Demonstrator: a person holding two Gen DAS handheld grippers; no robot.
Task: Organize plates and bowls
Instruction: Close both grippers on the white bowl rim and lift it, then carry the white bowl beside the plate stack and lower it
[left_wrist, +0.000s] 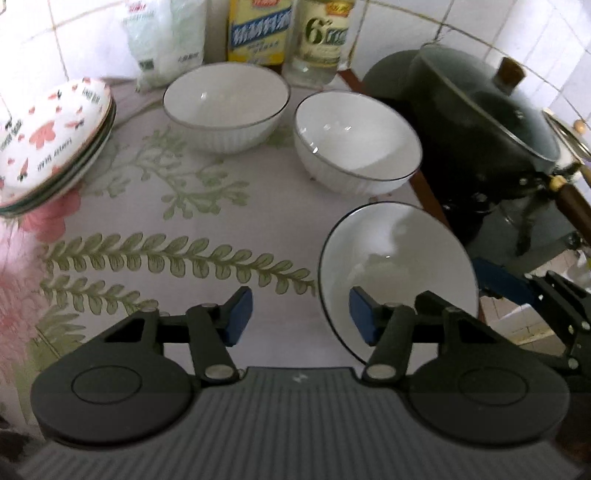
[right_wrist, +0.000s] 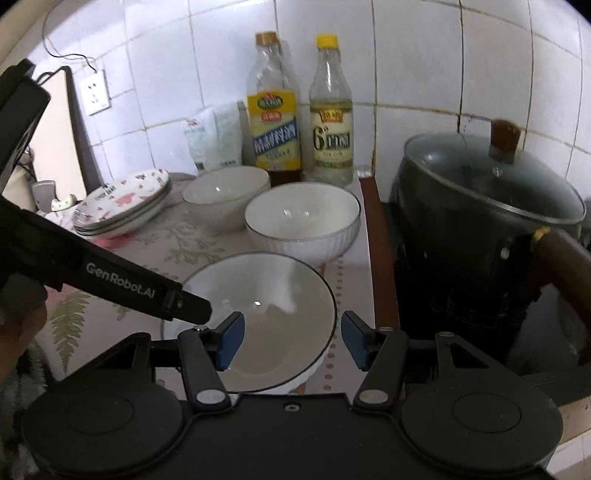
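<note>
Tiled counter: left claw (left_wrist: 301, 315), marked "GenRobot.AI", and right claw (right_wrist: 291, 339) gape, seemingly empty.

A home kitchen: tiled wall (right_wrist: 406, 74), seasoning bottles (right_wrist: 275, 110), lidded black pot (right_wrist: 480, 221) beside a floral-clothed counter (left_wrist: 184, 221).

Three white dark-rimmed bowls sit upright on the floral cloth: nearest bowl (right_wrist: 258, 317), middle bowl (right_wrist: 303, 225), far bowl (right_wrist: 225, 195). Pink-flowered plates (right_wrist: 123, 206) are stacked at far left.
</note>
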